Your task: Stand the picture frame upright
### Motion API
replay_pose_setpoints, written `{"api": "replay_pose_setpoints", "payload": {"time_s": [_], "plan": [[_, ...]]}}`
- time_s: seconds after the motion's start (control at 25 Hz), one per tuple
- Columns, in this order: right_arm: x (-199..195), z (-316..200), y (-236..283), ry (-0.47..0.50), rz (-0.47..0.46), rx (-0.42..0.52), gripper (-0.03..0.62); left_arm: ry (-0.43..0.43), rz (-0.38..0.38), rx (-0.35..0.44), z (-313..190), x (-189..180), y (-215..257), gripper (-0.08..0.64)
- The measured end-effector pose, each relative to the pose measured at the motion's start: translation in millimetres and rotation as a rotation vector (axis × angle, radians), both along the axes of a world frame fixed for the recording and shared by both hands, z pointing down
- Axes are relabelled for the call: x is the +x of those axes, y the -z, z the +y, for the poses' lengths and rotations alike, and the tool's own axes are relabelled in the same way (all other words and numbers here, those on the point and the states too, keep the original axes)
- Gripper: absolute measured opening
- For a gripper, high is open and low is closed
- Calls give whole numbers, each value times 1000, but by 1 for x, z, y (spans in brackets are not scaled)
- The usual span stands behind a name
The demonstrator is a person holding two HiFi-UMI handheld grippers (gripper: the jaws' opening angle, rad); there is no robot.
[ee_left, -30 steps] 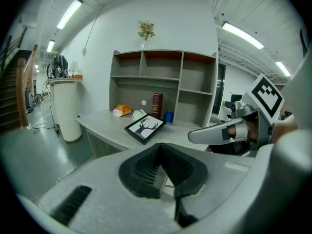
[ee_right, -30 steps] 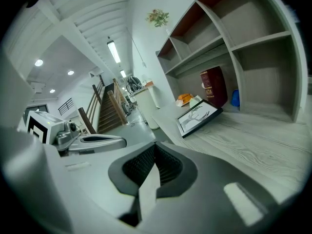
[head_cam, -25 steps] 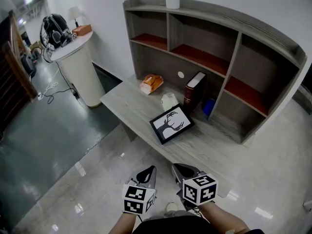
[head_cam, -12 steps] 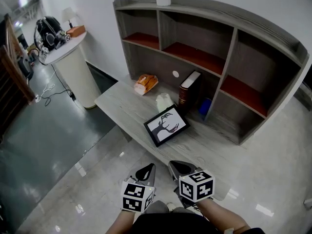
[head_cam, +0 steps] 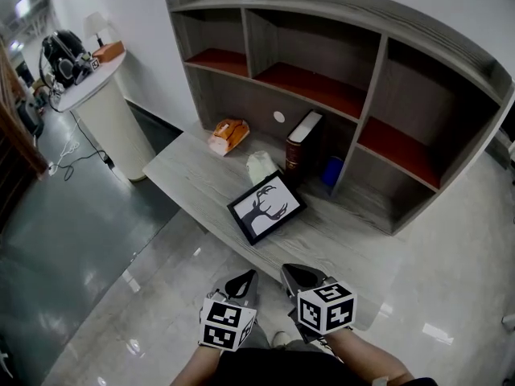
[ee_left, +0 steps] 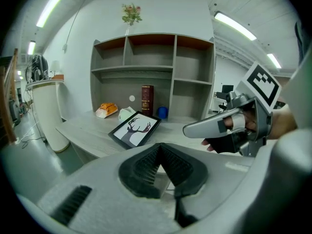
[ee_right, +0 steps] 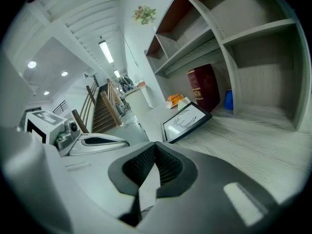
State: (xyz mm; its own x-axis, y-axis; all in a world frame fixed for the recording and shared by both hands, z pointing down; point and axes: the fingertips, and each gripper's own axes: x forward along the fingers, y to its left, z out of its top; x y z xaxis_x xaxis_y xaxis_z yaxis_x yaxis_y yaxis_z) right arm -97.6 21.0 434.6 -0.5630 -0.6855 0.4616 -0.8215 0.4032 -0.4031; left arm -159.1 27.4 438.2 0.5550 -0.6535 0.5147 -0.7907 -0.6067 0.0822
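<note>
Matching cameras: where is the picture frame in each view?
Head view: frame at centre, on the desk.
Left gripper view: frame just left of centre.
Right gripper view: frame just right of centre.
Shared landmark: red book standing just behind it.

Office-like hall, glossy tiled floor (head_cam: 121, 296), ceiling strip lights (ee_left: 234, 26), grey desk (head_cam: 193, 175) with shelf unit (head_cam: 375, 87)
</note>
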Motion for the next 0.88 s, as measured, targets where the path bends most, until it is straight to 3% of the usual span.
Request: {"api": "replay_pose_setpoints", "payload": {"time_s": [0.6, 0.88], "plan": [[2, -74, -19, -151, 24, -43, -2, -179, -34, -17, -95, -3, -12, -2], [4, -104, -33, -212, 34, -72, -2, -226, -73, -27, -139, -8, -26, 40]]}}
